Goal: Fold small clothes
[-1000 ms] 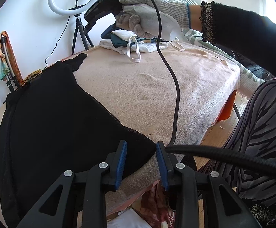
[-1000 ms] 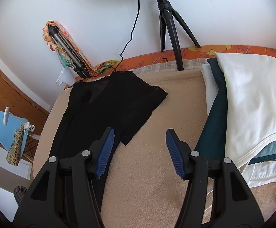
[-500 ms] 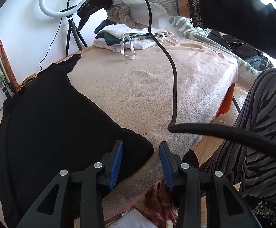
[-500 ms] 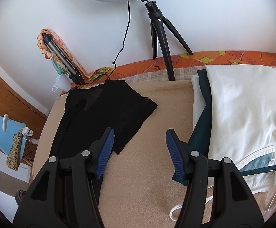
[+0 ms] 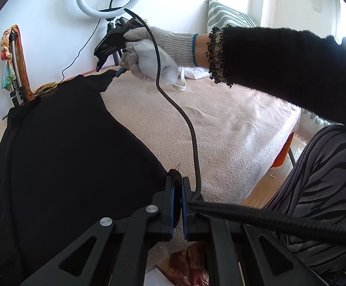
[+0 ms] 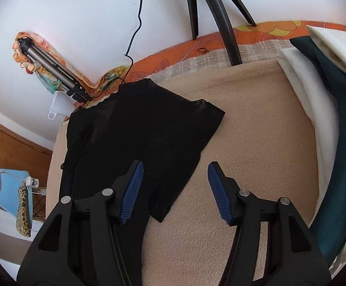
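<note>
We hold two claws over one thin black mesh short-sleeved top [image 6: 134,128], which lies flat on the beige fleece-covered counter [image 6: 249,128]. The left claw [image 5: 177,186] is clenched on the top's near hem corner, a nub of black cloth bunched at its tips. The right claw [image 6: 175,174] is released, its blue-padded fingers [image 6: 132,188] spread wide; in its own view the left one hangs over the black sleeve and the other over bare beige.

The move ahead turns on that sleeve. From the right claw the sleeve's outer edge runs from about 6 o'clock out toward 1 o'clock, and the sleeve corner nearest us sits just at 6 o'clock between the fingers. The garment's long axis runs from the far neckline down to the left claw's hem corner, so we judge the right claw the nearer one for the sleeve end. From the left view it hovers at 11 o'clock, right at the sleeve tip.

At 3 o'clock in the right view waits one stack of folded clothes [image 6: 335,109]: we count two cream-white pieces and one dark teal, though more may be hidden.
</note>
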Available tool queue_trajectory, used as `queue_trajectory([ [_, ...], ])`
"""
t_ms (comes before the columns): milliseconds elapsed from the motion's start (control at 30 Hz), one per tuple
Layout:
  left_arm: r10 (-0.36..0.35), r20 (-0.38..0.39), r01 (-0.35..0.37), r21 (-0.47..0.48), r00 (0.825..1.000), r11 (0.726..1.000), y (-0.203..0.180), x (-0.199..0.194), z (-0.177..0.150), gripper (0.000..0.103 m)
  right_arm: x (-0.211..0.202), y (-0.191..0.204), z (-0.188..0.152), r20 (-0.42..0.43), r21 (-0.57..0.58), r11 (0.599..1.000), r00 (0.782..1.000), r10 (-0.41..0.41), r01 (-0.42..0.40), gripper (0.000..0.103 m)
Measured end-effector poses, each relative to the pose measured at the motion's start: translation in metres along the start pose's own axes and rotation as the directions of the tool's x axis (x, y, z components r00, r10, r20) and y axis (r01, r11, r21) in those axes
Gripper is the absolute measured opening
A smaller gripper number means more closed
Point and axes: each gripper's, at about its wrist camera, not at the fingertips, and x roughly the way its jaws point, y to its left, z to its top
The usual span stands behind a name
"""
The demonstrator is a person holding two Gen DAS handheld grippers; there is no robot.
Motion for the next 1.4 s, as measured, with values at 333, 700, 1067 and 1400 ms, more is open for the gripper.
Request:
queue_trajectory([
  [333,-0.021,0.009,0.021,-0.045,1.000,0.999,0.011,-0.005,-0.006,0.002,0.034,0.015,0.004,0.012,-0.022,0.998,0.998,-0.057,0.058,0.030],
  [700,-0.025,0.052,0.033,-0.146,0.998,0.989,0.031,-0.019,-0.014,0.002,0.020,0.041,0.012,0.067,-0.089,0.989,0.992,-0.109,0.115,0.005],
  [1067,-0.017,0.098,0.042,-0.257,0.995,0.965,0.057,-0.039,-0.025,0.002,0.018,0.099,0.018,0.082,-0.189,0.964,0.981,-0.177,0.189,0.005],
  [1400,0.008,0.119,0.037,-0.372,0.993,0.927,0.094,-0.057,-0.048,0.002,0.048,0.171,0.008,0.107,-0.340,0.899,0.962,-0.253,0.274,0.005],
])
